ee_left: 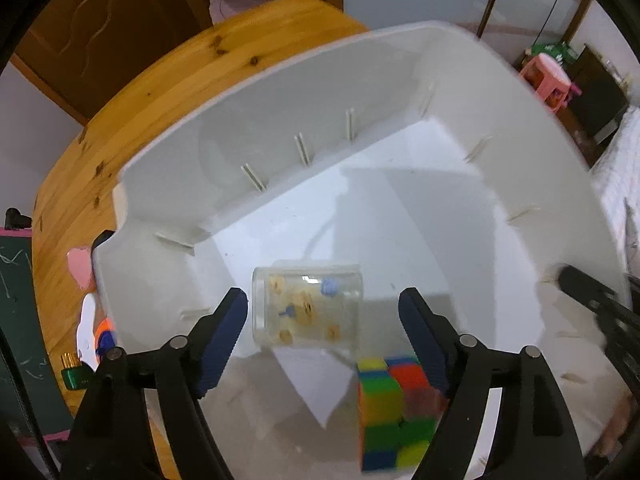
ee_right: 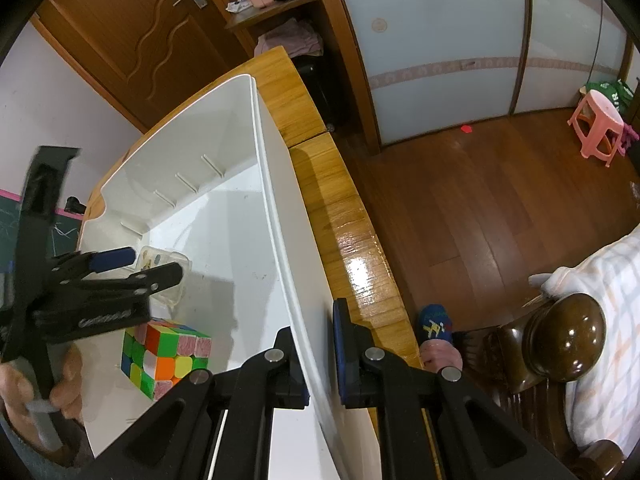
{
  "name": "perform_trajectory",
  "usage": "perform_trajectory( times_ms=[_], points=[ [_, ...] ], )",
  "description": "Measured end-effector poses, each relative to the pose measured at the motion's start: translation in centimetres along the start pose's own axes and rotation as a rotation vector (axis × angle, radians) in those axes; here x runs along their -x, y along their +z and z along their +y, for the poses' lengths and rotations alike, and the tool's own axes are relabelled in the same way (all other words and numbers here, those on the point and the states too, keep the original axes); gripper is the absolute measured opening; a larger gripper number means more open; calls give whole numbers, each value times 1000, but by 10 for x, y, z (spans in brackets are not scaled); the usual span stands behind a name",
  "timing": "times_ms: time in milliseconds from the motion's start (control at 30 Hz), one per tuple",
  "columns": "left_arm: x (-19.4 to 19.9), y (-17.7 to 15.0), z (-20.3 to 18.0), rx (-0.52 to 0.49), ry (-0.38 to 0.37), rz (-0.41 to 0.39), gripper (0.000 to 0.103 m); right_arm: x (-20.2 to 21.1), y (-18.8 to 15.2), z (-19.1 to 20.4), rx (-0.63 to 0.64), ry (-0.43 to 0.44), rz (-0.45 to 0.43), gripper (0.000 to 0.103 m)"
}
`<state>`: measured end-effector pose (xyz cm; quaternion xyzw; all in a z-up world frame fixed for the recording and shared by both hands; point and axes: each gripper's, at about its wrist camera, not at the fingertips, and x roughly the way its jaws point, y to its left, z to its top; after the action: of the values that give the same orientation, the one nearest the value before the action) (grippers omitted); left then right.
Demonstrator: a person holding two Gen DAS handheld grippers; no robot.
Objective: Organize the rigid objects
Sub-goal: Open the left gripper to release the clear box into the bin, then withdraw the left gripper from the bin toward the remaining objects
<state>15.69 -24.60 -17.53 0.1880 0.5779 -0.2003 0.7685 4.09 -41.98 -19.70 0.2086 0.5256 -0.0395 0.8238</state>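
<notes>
done: clear jar (ee_left: 306, 306), cube (ee_left: 394, 412) in white bin (ee_left: 280, 120) | left claw (ee_left: 324, 334) released above jar | right claw (ee_right: 320, 354) clenched on bin wall | left: small items (ee_left: 90, 344) on desk (ee_left: 132, 92)

Left gripper (ee_left: 322, 312) open over jar (ee_left: 307, 305) (bin (ee_left: 400, 200)).

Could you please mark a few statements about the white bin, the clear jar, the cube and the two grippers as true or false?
1. The clear jar lies inside the white bin. True.
2. The left gripper is clamped on the jar. False: its jaws stand apart from the jar, with a gap on each side.
3. The right gripper is shut on the bin's side wall. True.
4. The colourful cube sits on the wooden table outside the bin. False: it rests on the bin's floor, near the jar.
5. The bin is full to the rim. False: only the jar and cube show inside.
</notes>
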Motion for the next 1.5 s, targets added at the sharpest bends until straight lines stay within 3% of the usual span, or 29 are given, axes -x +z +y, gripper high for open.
perform_trajectory(
  times_ms=[200, 400, 567, 867, 1133, 1500],
  points=[
    [58, -29, 24, 42, -39, -121, 81, -1, 0, -1, -14, -10, 6, 9],
    [104, -76, 75, 144, -3, -212, 82, -2, -1, -1, -26, -19, 1, 9],
    [125, -119, 113, 258, 32, -247, 82, -2, -1, 1, -22, -26, 0, 9],
    [142, -165, 164, 380, 88, -279, 82, -1, -1, 2, -9, -41, -4, 9],
    [131, -178, 188, 405, 106, -269, 82, -1, -1, 0, -21, -34, 0, 9],
    [76, -195, 230, 453, 134, -149, 82, -5, -1, 7, 13, -68, 15, 9]
  ],
)
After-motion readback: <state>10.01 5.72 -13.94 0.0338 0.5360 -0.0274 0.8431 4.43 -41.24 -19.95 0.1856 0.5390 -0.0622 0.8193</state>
